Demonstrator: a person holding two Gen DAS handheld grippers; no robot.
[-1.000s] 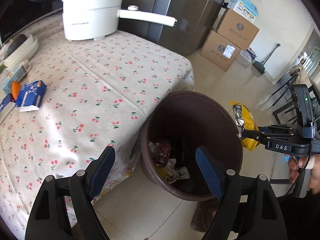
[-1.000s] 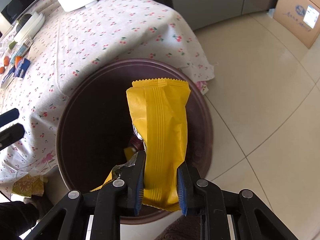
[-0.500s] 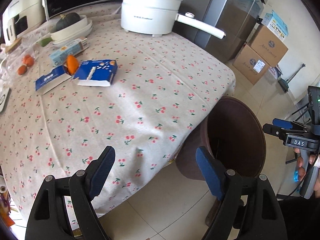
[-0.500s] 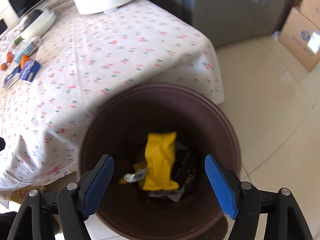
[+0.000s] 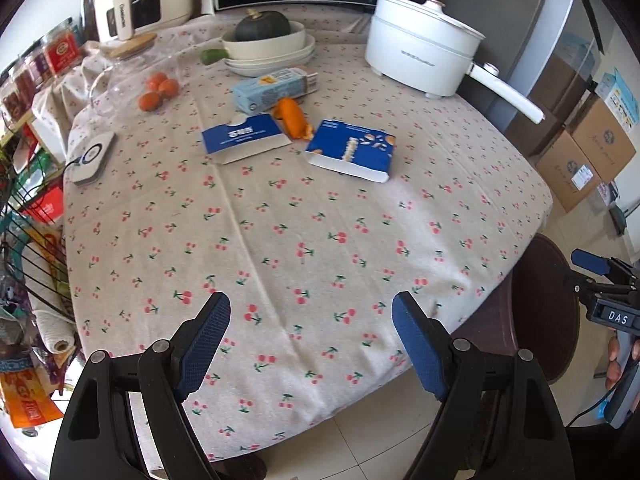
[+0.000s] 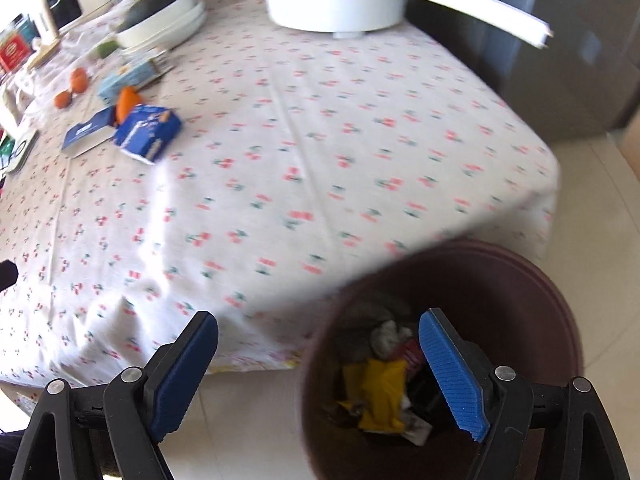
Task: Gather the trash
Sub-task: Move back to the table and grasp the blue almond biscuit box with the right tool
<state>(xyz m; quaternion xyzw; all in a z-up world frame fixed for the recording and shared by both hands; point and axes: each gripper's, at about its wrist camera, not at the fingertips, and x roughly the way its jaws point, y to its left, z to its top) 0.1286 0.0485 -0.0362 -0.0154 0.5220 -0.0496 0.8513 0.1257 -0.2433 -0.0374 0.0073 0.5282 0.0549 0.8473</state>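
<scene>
Our left gripper point(image 5: 310, 340) sits at lower centre of its view, jaws spread wide, nothing between them — just cherry-print tablecloth point(image 5: 304, 240) underneath

Our right gripper point(image 6: 318, 376): jaws opening, already wide apart, nothing between the pads. Its right pad overlaps the mouth of the brown trash bin point(image 6: 560, 320) at lower right of that view

Yellow snack wrapper point(image 6: 378, 396) lies inside the bin on top of other crumpled trash, clear of both pads

Trash on the table, upper middle of the left view: blue snack box point(image 5: 352, 150), flat blue-and-white carton point(image 5: 244, 138) left of it, orange wrapper point(image 5: 292, 118) between them, pale blue box point(image 5: 272, 88) just behind

White electric pot point(image 5: 420, 56) at upper right of the left view, dark squash in stacked white bowls point(image 5: 268, 46) to its left, small oranges point(image 5: 158, 88) further left

Right view is motion-blurred — table details are soft there
</scene>
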